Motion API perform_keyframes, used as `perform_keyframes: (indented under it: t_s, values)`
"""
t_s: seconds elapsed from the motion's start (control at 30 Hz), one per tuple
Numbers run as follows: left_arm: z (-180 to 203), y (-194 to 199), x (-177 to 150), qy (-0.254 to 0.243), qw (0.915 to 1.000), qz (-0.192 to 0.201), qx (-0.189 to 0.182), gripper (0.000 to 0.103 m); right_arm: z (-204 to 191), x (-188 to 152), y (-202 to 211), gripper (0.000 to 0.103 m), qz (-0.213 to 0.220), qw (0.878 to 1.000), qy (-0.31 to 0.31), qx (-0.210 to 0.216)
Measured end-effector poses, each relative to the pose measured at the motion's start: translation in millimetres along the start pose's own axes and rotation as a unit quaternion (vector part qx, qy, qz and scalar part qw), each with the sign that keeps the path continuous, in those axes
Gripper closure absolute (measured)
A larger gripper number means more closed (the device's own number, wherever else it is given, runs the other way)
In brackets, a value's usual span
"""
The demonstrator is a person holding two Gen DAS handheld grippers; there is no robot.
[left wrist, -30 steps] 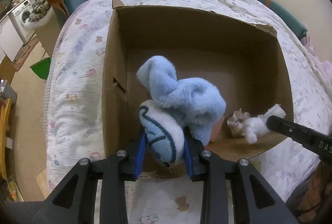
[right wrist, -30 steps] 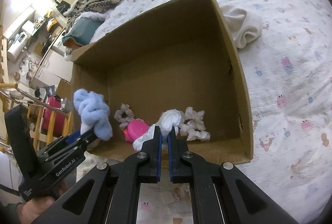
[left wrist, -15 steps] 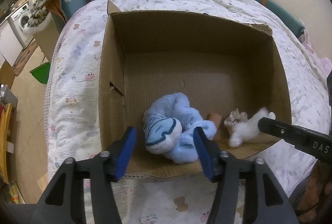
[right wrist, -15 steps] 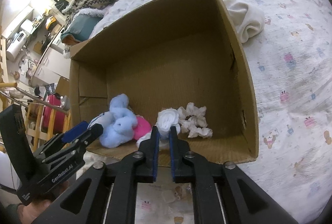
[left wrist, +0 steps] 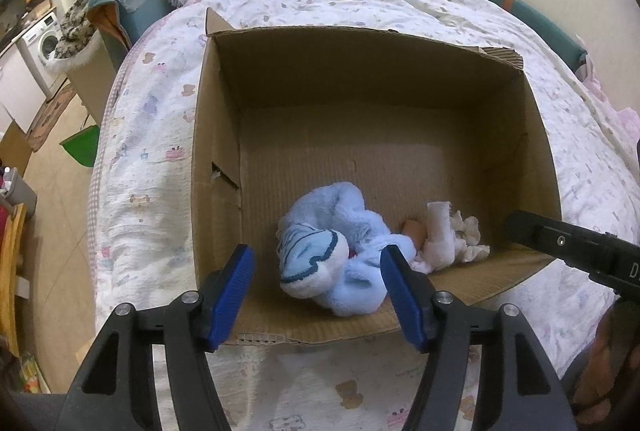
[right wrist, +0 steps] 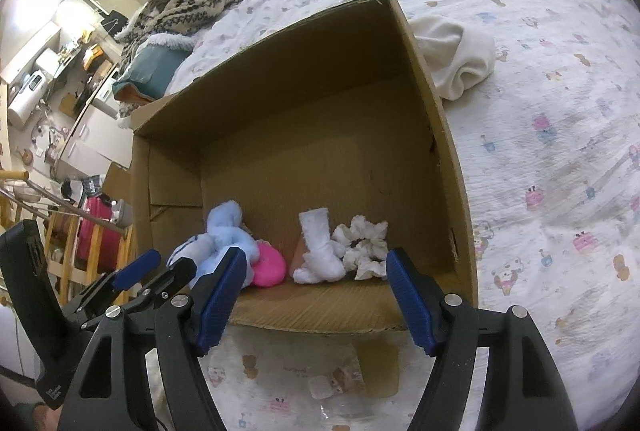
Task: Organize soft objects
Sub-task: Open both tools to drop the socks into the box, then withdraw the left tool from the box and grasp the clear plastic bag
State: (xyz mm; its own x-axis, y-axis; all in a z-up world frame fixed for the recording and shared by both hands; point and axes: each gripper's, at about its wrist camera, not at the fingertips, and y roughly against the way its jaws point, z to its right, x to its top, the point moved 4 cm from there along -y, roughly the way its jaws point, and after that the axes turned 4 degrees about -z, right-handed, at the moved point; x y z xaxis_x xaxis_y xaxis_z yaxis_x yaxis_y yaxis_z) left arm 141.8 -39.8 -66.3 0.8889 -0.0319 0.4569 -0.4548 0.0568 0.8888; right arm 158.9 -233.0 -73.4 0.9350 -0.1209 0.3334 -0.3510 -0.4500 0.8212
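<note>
Right wrist view: both our grippers, right (right wrist: 316,299) and left (left wrist: 316,295), jaws apart, empty; in box (right wrist: 440,119), blue plush (right wrist: 226,235) at 9 o'clock of white sock (right wrist: 318,247), both light, squashy, best pinched mid-bulk.

A crumpled light-blue plush toy (left wrist: 336,263) lies inside the cardboard box (left wrist: 360,83), just beyond the spread left tongs (left wrist: 316,295); a white sock (right wrist: 318,251) slumps ahead of the right tongs (right wrist: 312,295).
</note>
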Motion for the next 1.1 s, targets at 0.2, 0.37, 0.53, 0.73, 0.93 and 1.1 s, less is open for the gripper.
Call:
perform_keyframes:
  t_s: [0.2,0.37,0.53,0.73,0.93,1.1]
  values:
    - [1,0,0,-0.001,1.0,0.001,0.003,0.04,0,0,0,0.026,-0.001,1.0,0.002,-0.002]
    - [2,2,-1,-0.003,1.0,0.002,0.004,0.04,2,0,1,0.026,0.0,1.0,-0.003,-0.004]
    - [1,12,-5,0.0,1.0,0.006,-0.004,0.04,8,0,7,0.026,0.009,1.0,-0.015,-0.007]
    - [12,21,-21,-0.019,0.9996,-0.015,-0.013,0.04,12,-7,15,0.026,0.011,1.0,-0.018,-0.003]
    - [31,29,-40,-0.033,0.999,-0.027,-0.013,0.04,21,-20,32,0.026,0.006,0.999,-0.034,0.02]
    - [51,23,-62,-0.037,0.9973,-0.059,-0.023,0.04,40,-43,43,0.026,-0.019,0.997,-0.068,0.018]
